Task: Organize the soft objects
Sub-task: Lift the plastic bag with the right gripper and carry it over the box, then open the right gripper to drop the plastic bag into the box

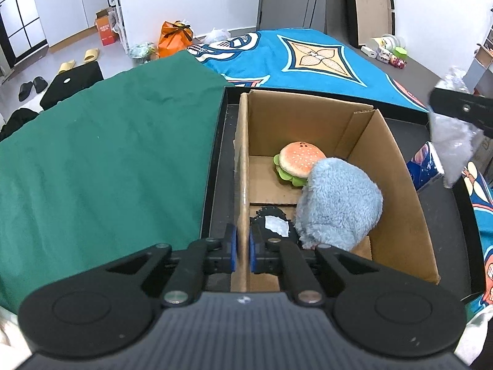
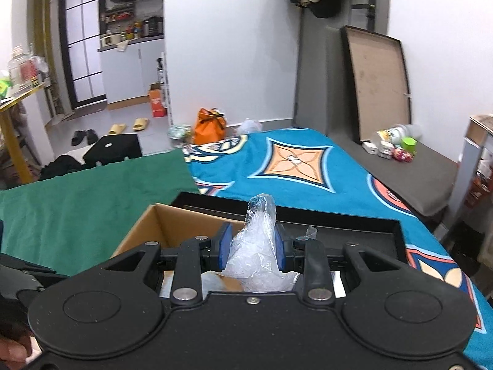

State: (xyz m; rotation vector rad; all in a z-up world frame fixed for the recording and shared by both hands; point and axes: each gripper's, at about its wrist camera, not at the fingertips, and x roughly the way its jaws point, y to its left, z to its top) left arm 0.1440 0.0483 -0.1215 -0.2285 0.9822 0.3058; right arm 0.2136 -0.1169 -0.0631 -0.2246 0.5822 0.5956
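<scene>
The left gripper (image 1: 243, 251) has its blue pads clamped on the upright left wall of an open brown cardboard box (image 1: 397, 185), one pad outside the wall and one inside, so the jaws stand narrow with only the cardboard between them. The box sits in a shallow black tray (image 1: 215, 166) that rests on a bed, where a plain green cloth (image 1: 107, 160) covers the left part and a turquoise blanket with orange diamond patterns (image 1: 308, 58) covers the far and right part. Inside the box lie three soft things: a plush hamburger with a tan bun and green lettuce edge (image 1: 300, 162) near the far wall, a fluffy light-blue plush (image 1: 336, 205) in front of it and touching it, and a small black item with a white label (image 1: 272, 223) at the near left corner, just beside the gripped wall. The right gripper (image 2: 252, 248) holds a crumpled clear plastic bag (image 2: 258, 246) between its blue pads, the jaws partly closed on it, with the bag's twisted top sticking up above the fingertips. In the left wrist view this bag (image 1: 451, 145) hangs in the air at the right edge, above the tray's right side and beyond the box's right wall. In the right wrist view the box's open top (image 2: 163, 225) lies just below and left of the held bag
</scene>
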